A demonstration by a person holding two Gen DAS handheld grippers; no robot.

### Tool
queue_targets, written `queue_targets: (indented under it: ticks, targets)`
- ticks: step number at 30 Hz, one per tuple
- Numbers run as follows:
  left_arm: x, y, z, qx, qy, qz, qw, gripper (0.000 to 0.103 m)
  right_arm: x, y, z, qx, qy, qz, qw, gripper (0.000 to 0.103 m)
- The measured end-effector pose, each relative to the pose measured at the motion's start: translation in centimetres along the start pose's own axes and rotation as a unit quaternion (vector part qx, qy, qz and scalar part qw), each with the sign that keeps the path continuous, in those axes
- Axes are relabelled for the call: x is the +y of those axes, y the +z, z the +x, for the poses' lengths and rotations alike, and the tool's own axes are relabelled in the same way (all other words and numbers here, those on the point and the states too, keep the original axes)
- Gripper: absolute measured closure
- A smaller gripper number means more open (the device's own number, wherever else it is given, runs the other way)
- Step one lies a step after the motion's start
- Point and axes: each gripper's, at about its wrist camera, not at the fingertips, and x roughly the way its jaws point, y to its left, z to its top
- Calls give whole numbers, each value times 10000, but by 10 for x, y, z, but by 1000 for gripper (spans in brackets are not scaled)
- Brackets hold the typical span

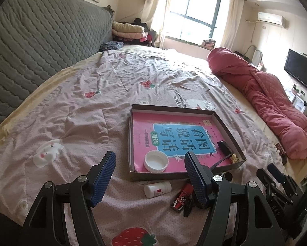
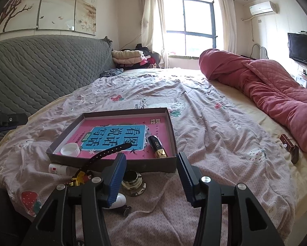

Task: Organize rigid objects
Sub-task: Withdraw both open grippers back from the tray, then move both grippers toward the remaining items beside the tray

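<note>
A shallow cardboard box (image 1: 174, 109) (image 2: 132, 164) lies on the bed with a pink book (image 1: 145, 127) (image 2: 112, 131) flat inside. On the book lie a white cap (image 1: 155, 161) (image 2: 70, 149) and a black-and-gold lighter (image 1: 227, 148) (image 2: 158, 146); a black strap (image 2: 112, 150) hangs over the box's near wall. In front of the box lie a small white bottle (image 1: 157, 188) (image 2: 58, 169), a red-black packet (image 1: 182, 197) and a round glass jar (image 2: 132, 181). My left gripper (image 1: 150, 162) is open and empty above the bottle. My right gripper (image 2: 151, 164) is open and empty above the jar.
The bed has a wrinkled strawberry-print cover (image 1: 91, 106). A rolled red quilt (image 1: 266, 102) (image 2: 266, 86) lies along the right side. A grey quilted headboard (image 1: 40, 41) stands at left. A dark small box (image 2: 288, 145) lies near the quilt. A white toy part (image 2: 118, 202) lies under my right gripper.
</note>
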Motion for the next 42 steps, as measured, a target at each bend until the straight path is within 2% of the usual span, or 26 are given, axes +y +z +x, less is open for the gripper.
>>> queue_targets:
  ticks: [24,33,42]
  targets:
    - [-8,-11,-17,61,-68,222,9997,32,21,-4,-29,12,201,-229,9995,52]
    - [-17,-22,-20,173,-149,327,9992,32,25,-7,-34,86,212,-281,9993,52]
    - [-33,-42,-13,450,-285,494,9974,32,24,-10,-31,208,212,-280,9992,52]
